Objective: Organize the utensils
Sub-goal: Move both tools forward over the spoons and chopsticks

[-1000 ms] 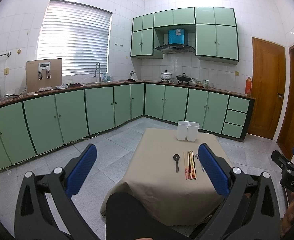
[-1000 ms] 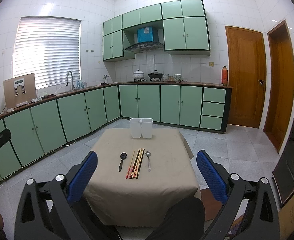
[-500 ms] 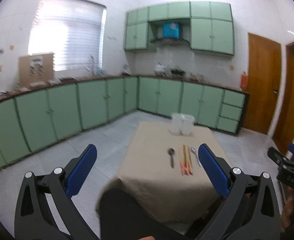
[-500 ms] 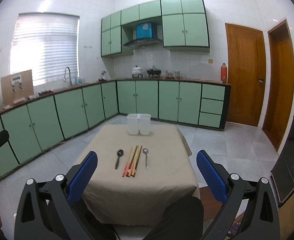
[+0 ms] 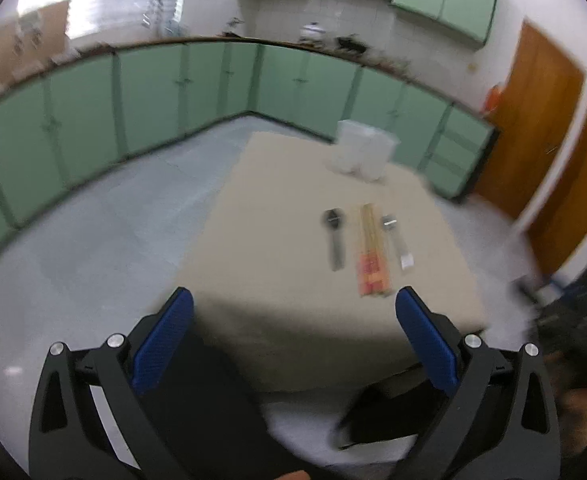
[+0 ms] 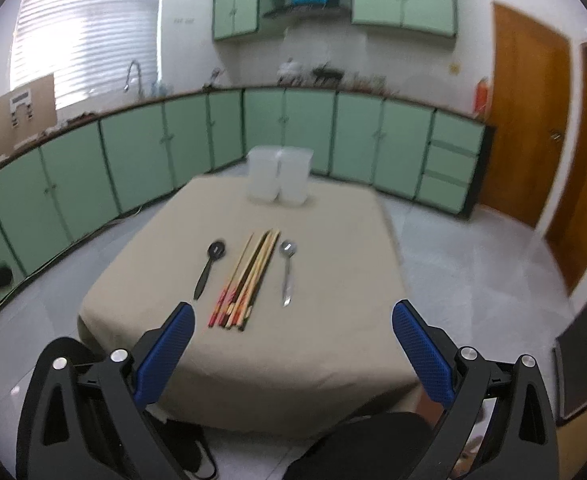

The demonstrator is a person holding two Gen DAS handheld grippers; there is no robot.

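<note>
A low table with a beige cloth [image 6: 317, 344] [image 5: 269, 232] carries a black spoon [image 6: 210, 268] [image 5: 334, 240], a bundle of chopsticks [image 6: 249, 276] [image 5: 371, 254] and a silver spoon [image 6: 287, 270] [image 5: 397, 240], laid side by side. Behind them stands a white two-compartment holder [image 6: 280, 179] [image 5: 363, 156]. My right gripper [image 6: 293, 344] hangs open over the table's near edge, short of the chopsticks. My left gripper [image 5: 293, 340] is open too, near the front-left of the table. Both hold nothing.
Green base cabinets [image 6: 141, 152] run along the walls under a dark countertop, and wooden doors [image 6: 529, 120] are at the right. Grey tiled floor [image 5: 93, 240] surrounds the table. The person's dark-clothed legs [image 5: 213, 412] show below the left gripper.
Both grippers have tilted down and moved closer to the table; the utensils now look larger and nearer. The left view is blurred by motion. Nothing on the table has moved.
</note>
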